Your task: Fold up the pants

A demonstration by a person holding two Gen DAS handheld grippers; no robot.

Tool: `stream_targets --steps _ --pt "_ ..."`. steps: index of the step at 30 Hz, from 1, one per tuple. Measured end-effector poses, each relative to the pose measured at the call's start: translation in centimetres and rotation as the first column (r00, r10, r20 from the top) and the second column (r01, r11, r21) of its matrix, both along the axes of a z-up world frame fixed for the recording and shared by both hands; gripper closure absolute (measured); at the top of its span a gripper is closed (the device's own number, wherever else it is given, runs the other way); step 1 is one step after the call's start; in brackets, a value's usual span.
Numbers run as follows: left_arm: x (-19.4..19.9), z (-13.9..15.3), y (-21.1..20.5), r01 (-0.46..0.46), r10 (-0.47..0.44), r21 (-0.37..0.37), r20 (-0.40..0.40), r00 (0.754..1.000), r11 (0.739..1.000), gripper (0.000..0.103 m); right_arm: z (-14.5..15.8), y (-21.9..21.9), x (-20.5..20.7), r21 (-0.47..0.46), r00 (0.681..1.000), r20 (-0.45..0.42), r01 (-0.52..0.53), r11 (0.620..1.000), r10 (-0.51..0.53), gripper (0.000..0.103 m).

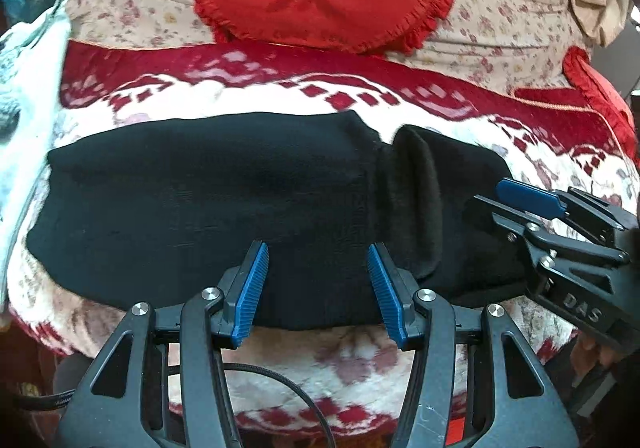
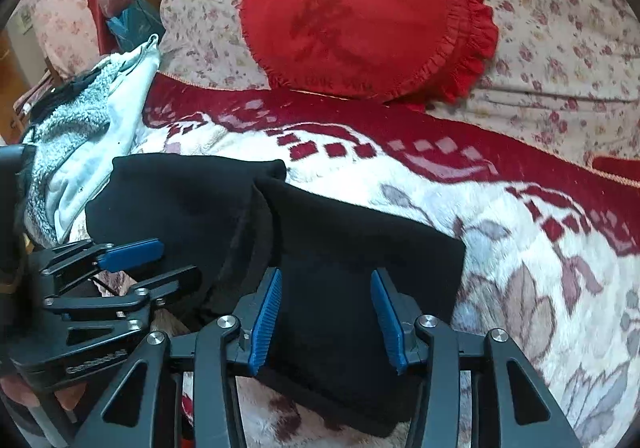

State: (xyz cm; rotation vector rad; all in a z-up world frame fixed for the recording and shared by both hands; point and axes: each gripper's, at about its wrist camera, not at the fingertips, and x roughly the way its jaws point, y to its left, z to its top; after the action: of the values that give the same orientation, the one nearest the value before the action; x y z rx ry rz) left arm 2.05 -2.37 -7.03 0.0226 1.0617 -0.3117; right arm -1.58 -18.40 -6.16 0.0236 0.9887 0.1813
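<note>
Black pants (image 1: 208, 188) lie folded into a long band across the bed's red-and-white floral blanket (image 1: 360, 360), running left to right in the left wrist view. One end shows a rolled, bunched opening (image 1: 416, 176) toward the right side.

Left hand-held gripper (image 1: 318, 288): jaws apart, blue pads (image 1: 252, 288) either side of the near edge of the pants, above the fabric, not pinching it. Nothing held.

Right hand-held gripper (image 2: 326, 318): jaws apart too, pads (image 2: 266, 320) straddling the near part of the right-hand pants section (image 2: 360, 248), no clamp visible. Cannot tell if the pad tips touch the cloth.

Each gripper shows in the other's view: right one (image 1: 520, 204) at the right end of the pants, left one (image 2: 132, 260) at the left, both with jaws apart.

Behind the pants: red heart-shaped ruffled cushion (image 2: 360, 28) on a floral quilt (image 2: 560, 28). A pale fleece garment (image 2: 80, 152) sits at the left end, just beside the pants.
</note>
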Motion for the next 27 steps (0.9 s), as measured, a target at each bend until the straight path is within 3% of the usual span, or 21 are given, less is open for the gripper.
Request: stream_targets --steps 10,11,12,14,21,27 --pt "0.0 0.2 3.4 -0.085 0.085 0.004 -0.001 0.996 0.996 0.051 -1.3 2.7 1.6 0.082 0.999 -0.025 -0.027 0.996 0.029 0.061" --pt "0.0 0.2 3.7 -0.091 0.091 0.002 -0.001 0.996 0.996 0.051 -1.6 3.0 1.8 0.07 0.999 -0.036 -0.037 0.997 0.04 0.064" --pt "-0.1 0.2 3.9 -0.095 0.095 0.002 -0.001 0.995 0.995 0.051 -1.9 3.3 1.8 0.05 0.998 -0.042 -0.052 0.997 0.054 0.083" --pt "-0.1 0.2 4.3 -0.105 0.105 0.002 -0.003 0.995 0.995 0.052 -1.9 4.2 1.7 0.001 0.995 -0.036 -0.096 0.995 0.096 0.098" --pt "-0.1 0.1 5.4 -0.134 0.134 -0.015 -0.017 0.991 0.991 0.052 -2.2 5.4 1.4 -0.024 0.99 -0.039 -0.137 0.99 0.136 0.098" --pt "-0.3 0.1 5.7 -0.142 0.142 -0.027 -0.024 0.99 0.989 0.052 -0.7 6.1 0.9 0.01 0.984 -0.004 -0.179 0.984 0.179 0.101"
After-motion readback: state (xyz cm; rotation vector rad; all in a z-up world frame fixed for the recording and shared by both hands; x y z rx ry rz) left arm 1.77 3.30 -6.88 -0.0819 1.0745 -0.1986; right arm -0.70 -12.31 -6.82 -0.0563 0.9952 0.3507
